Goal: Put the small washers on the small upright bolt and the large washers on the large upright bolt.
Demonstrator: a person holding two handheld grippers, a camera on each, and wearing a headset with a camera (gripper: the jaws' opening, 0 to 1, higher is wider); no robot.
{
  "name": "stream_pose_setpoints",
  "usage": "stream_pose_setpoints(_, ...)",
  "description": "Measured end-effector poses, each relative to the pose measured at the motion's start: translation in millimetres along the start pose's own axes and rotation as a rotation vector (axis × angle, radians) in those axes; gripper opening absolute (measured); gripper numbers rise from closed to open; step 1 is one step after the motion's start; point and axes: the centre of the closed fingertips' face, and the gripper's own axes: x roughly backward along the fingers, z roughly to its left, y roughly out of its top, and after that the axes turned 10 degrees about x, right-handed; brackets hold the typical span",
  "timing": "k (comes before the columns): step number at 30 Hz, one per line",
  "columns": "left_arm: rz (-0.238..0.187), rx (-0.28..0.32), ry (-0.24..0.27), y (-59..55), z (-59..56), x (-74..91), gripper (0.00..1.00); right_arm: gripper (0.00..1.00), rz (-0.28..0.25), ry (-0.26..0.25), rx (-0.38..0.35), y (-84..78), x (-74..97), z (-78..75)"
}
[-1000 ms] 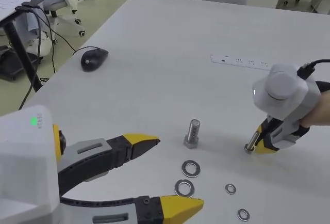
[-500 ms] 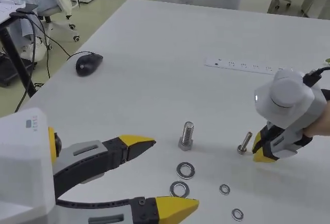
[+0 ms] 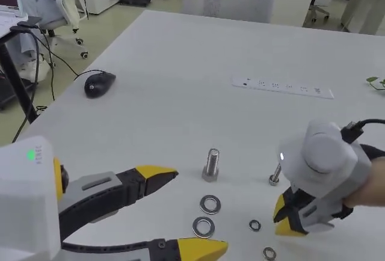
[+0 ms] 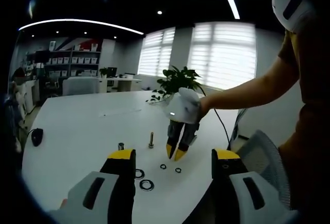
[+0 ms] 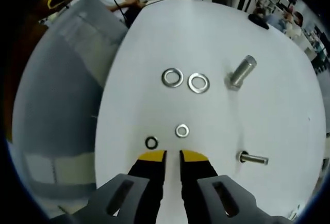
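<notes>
The large bolt stands upright on the table. The small bolt stands to its right, perhaps leaning slightly. Neither carries a washer, so by my reading every washer is yet to go on. Two large washers lie flat just in front of the large bolt, and two small washers lie in front and to its right.

Your right gripper hovers over the small washers, its jaws parted by a narrow gap and holding nothing. Your left gripper, left of the large bolt, has its jaws spread wide and empty.

Behind the large bolt the table lies open as far as the power strip and the mouse. The near edge seems close on your side of the washers.
</notes>
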Motion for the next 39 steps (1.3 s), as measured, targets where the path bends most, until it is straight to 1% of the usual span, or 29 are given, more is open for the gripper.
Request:
stream_pose_setpoints(3,-0.001,-0.004,0.000,0.4,-1.4,0.6,0.59,0.18,-0.001,0.007,0.039,3.2,-5.4,9.5)
stream_pose_setpoints(4,-0.002,-0.001,-0.002,0.4,-2.2,0.9,0.59,0.18,-0.003,0.015,0.045,4.6,-7.2,13.4)
stream_pose_setpoints(8,0.000,-0.001,-0.002,-0.9,-3.5,2.1,0.59,0.18,-0.002,0.025,0.057,6.6,-12.5,20.8)
stream_pose_setpoints(11,-0.004,0.000,-0.003,-0.6,-4.8,3.2,0.59,0.18,0.004,0.022,0.079,8.1,-15.5,24.0)
stream_pose_setpoints(14,-0.006,0.000,-0.003,0.2,-5.6,3.9,0.59,0.19,0.007,0.016,0.087,8.6,-17.2,23.8)
stream_pose_setpoints(18,-0.009,-0.003,-0.003,1.4,-6.6,4.5,0.59,0.20,0.024,0.009,0.101,5.6,-20.4,23.0)
stream_pose_setpoints(21,-0.015,-0.003,-0.001,2.0,-6.7,5.5,0.59,0.19,0.022,-0.002,0.109,6.2,-19.9,21.8)
stream_pose_setpoints(22,-0.015,-0.003,0.000,2.0,-6.5,5.9,0.59,0.18,0.028,-0.009,0.141,5.5,-19.8,21.9)
stream_pose_setpoints(29,-0.018,-0.004,0.003,1.9,-6.6,6.1,0.59,0.19,0.060,-0.010,0.150,5.7,-20.7,22.6)
stream_pose_setpoints(32,-0.022,-0.005,0.003,2.5,-7.5,5.6,0.59,0.18,0.054,-0.009,0.144,5.2,-20.5,22.0)
stream_pose_setpoints(35,-0.024,-0.003,0.002,2.3,-8.0,5.4,0.59,0.15,0.045,-0.021,0.139,4.8,-20.4,19.7)
stream_pose_setpoints(39,-0.025,-0.003,0.003,2.1,-8.7,5.8,0.59,0.14,0.042,-0.022,0.145,4.9,-20.0,18.7)
